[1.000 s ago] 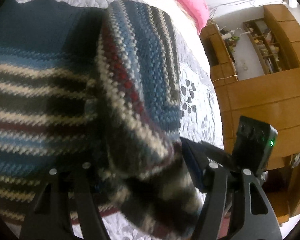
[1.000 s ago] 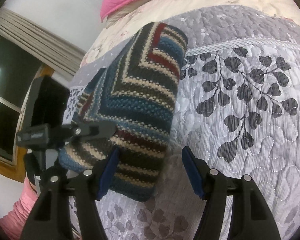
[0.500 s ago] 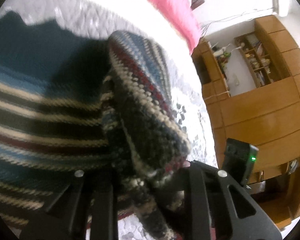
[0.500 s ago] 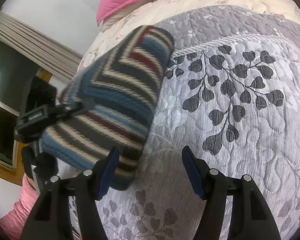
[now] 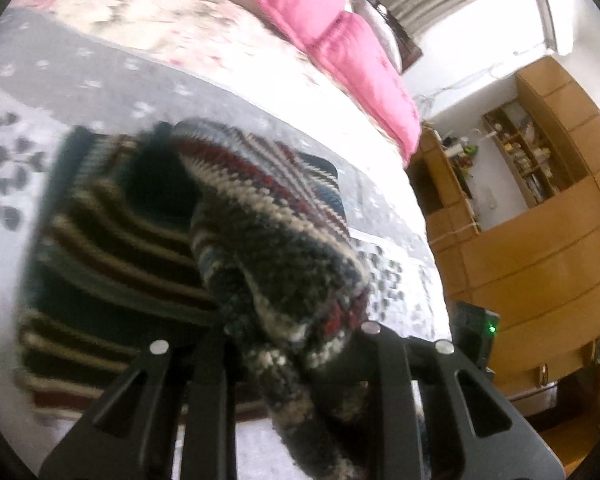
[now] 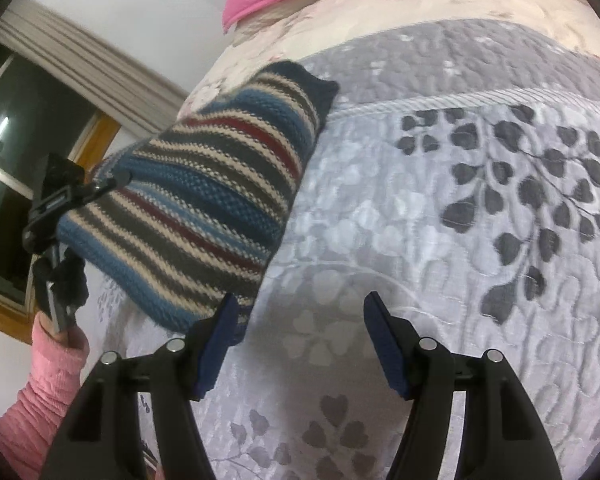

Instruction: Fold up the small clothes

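Soft, thick striped knit point(image 6: 220, 208) sags on the bed point(image 6: 440, 240); left claw point(image 5: 296, 344) pinches its folded edge, right claw point(image 6: 300, 320) wide, empty beside it.

The striped sweater point(image 6: 220, 200) is coarse knitted wool, the bedspread point(image 6: 440, 240) smooth quilted cloth, the cabinet point(image 5: 540, 248) glossy wood.

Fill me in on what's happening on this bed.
A person is folding a striped sweater on a quilt. The left hand-held gripper is shut on a bunched part of the knit and holds it up over the rest of the garment. The right hand-held gripper is open and empty, just beside the sweater's near edge, above the quilt. A pink sleeve shows behind the left tool.
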Available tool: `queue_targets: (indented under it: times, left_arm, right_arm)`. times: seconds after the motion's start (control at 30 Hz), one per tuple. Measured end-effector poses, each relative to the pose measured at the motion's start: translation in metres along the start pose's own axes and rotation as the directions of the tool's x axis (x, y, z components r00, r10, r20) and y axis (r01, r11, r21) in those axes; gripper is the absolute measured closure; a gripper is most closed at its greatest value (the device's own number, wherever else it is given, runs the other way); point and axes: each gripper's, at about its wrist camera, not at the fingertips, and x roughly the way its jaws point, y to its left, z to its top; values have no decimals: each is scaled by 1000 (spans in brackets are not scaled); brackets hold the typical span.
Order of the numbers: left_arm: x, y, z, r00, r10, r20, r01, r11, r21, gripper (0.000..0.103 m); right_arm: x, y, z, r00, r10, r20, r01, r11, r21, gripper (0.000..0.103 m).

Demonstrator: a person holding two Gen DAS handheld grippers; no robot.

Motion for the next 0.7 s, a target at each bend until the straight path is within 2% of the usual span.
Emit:
queue_targets:
  times: [0.23,0.4,0.47,0.6,0.7]
  left_arm:
    - [-26,63,2,996,85,3,-85,995,-43,82]
    - [-7,104,-12,995,73,-69,-79,992,-99,80]
    - [2,118,-17,993,90,-81,-98,990,-101,75]
    - [1,130,-20,997,43,-65,-52,989,-141,68]
    - [-15,124,-23,996,72,-53,-78,990,-119,59]
  right_arm:
    - [17,28,3,999,35,-28,-36,998,-45,37]
    - [43,52,5,996,64,-68,-68,996,-59,36]
    - [56,61,4,993,80,-86,-86,995,-58,36]
    - [72,71,1,990,86,-114,-92,994,-53,36]
    - [83,72,-2,987,87,-138,-94,995,-42,35]
